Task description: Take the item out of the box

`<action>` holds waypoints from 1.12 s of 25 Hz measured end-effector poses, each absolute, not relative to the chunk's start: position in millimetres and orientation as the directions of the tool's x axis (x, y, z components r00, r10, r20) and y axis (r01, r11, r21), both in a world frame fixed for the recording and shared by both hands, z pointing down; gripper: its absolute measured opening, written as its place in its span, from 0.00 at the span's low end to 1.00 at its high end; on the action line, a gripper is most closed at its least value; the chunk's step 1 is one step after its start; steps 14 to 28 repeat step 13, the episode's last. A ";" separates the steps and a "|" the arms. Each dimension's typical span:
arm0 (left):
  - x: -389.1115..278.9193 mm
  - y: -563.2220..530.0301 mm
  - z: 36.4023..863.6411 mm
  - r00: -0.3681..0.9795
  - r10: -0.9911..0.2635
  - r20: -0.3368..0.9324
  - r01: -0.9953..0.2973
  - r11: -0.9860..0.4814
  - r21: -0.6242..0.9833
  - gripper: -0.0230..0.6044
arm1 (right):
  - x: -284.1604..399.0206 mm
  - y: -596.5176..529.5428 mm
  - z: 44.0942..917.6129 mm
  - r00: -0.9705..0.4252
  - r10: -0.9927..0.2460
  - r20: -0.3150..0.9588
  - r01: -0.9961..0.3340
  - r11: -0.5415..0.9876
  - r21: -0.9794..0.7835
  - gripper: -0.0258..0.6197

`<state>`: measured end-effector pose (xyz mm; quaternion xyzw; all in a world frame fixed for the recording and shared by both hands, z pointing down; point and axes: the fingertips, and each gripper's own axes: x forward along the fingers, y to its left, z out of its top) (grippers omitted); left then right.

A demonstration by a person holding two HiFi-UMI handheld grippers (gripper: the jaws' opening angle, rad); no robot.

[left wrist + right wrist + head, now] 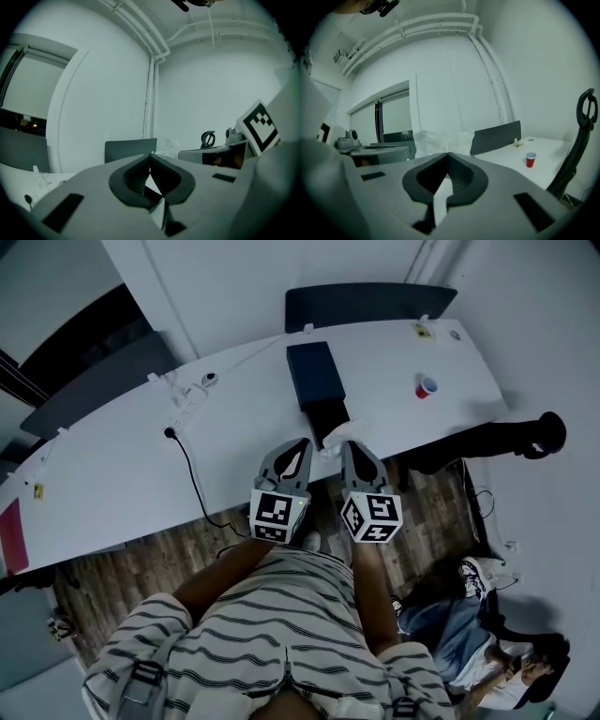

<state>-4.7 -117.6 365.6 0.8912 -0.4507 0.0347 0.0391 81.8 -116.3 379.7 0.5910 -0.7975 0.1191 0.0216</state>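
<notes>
Left gripper (303, 442) at table (112, 474) edge.

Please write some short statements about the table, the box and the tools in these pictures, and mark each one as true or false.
1. The red cup stands on the white table. True.
2. The jaws of the right tool stand wide open. False: they are together.
3. The dark box lies on the floor. False: it lies on the table, ahead of both tools.
4. A black cable lies on the table. True.
</notes>
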 end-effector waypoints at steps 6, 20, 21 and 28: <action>1.6 -121.4 361.7 0.598 -0.797 0.083 -0.801 -0.595 0.061 0.08 | 84.5 -122.0 376.7 -0.302 -0.939 0.165 -0.947 0.276 -0.163 0.07; 6.6 -122.0 360.1 0.603 -0.793 0.079 -0.797 -0.601 0.057 0.08 | 86.7 -123.6 373.2 -0.297 -0.941 0.160 -0.949 0.272 -0.163 0.07; 6.6 -122.0 360.1 0.603 -0.793 0.079 -0.797 -0.601 0.057 0.08 | 86.7 -123.6 373.2 -0.297 -0.941 0.160 -0.949 0.272 -0.163 0.07; 6.6 -122.0 360.1 0.603 -0.793 0.079 -0.797 -0.601 0.057 0.08 | 86.7 -123.6 373.2 -0.297 -0.941 0.160 -0.949 0.272 -0.163 0.07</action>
